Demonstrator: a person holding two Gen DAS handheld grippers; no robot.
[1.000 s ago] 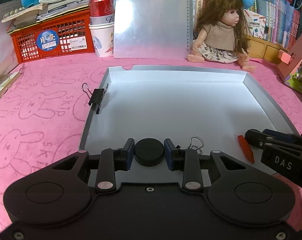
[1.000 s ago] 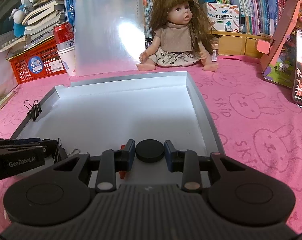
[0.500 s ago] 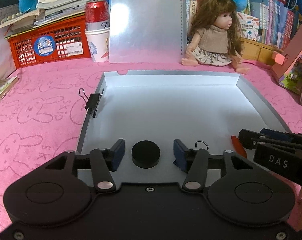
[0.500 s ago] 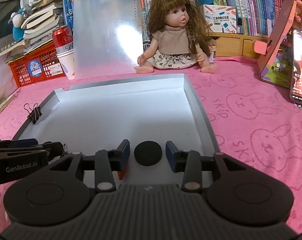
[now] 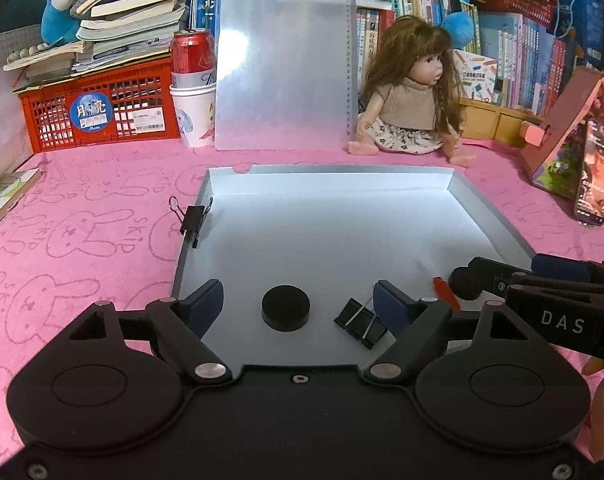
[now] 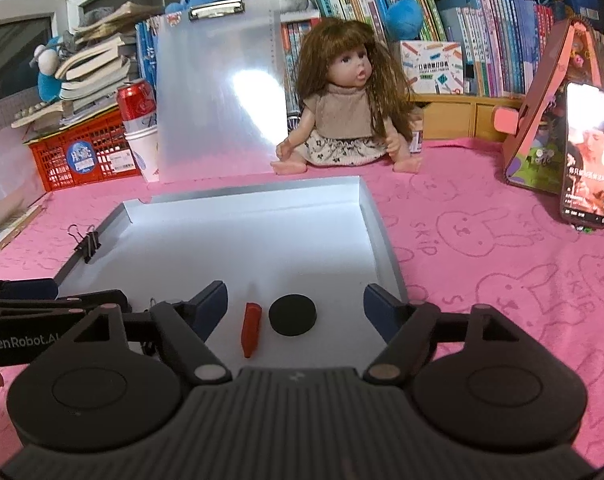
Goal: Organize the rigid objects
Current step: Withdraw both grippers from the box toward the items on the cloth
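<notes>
A grey tray lies on the pink cloth. One black puck rests on the tray floor between the fingers of my left gripper, whose jaws are opening and do not touch it. A black binder clip lies just right of that puck. In the right wrist view a second black puck lies between the fingers of my right gripper, also opening and clear of it, with a red crayon to its left. Another binder clip is clamped on the tray's left rim.
The two grippers sit side by side at the tray's near edge; the right gripper half hides the crayon. Behind the tray stand a doll, a clipboard, a red crate, a can on a cup. A phone leans at the right.
Both grippers have gone from shut on their pucks to wide open, and have drawn back and up a little. The pucks stay on the tray; the loose binder clip has come into view.
</notes>
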